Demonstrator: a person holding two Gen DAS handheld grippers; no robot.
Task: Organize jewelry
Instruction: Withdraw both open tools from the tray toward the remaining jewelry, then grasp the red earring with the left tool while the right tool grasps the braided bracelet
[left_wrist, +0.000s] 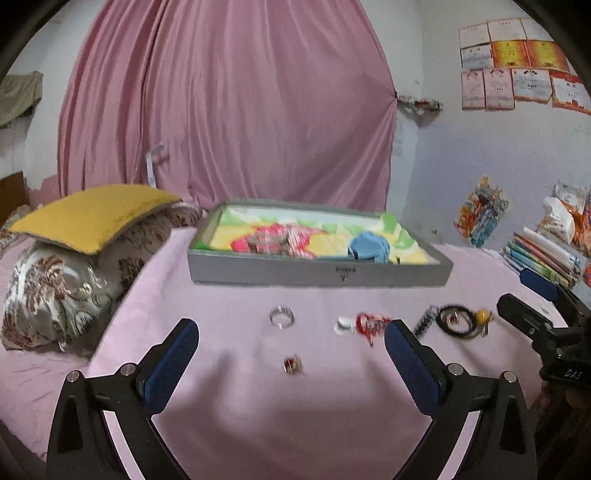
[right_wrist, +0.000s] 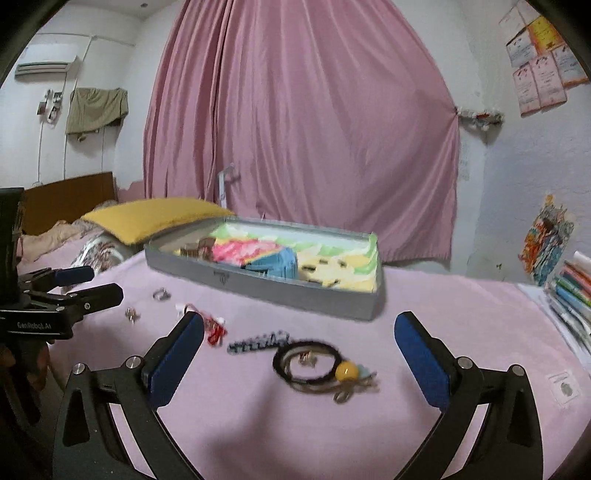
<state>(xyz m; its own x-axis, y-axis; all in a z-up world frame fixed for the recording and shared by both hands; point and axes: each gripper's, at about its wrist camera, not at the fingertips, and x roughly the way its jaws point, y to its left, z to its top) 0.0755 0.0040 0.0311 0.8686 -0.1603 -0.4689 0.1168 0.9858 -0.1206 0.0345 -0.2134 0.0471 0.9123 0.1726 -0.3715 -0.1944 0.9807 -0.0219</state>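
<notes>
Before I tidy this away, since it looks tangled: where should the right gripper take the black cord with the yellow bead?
Probably at the yellow bead, from above: it is the one solid, raised part, while the black cord lies flat in loops on the pink cover. The right gripper is open.

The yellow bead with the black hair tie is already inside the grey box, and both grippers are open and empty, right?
Not quite. The yellow bead and black hair tie lie on the pink blanket, in front of the grey box, not inside it; the right wrist view shows this. The left gripper and right gripper are open and empty.
</notes>
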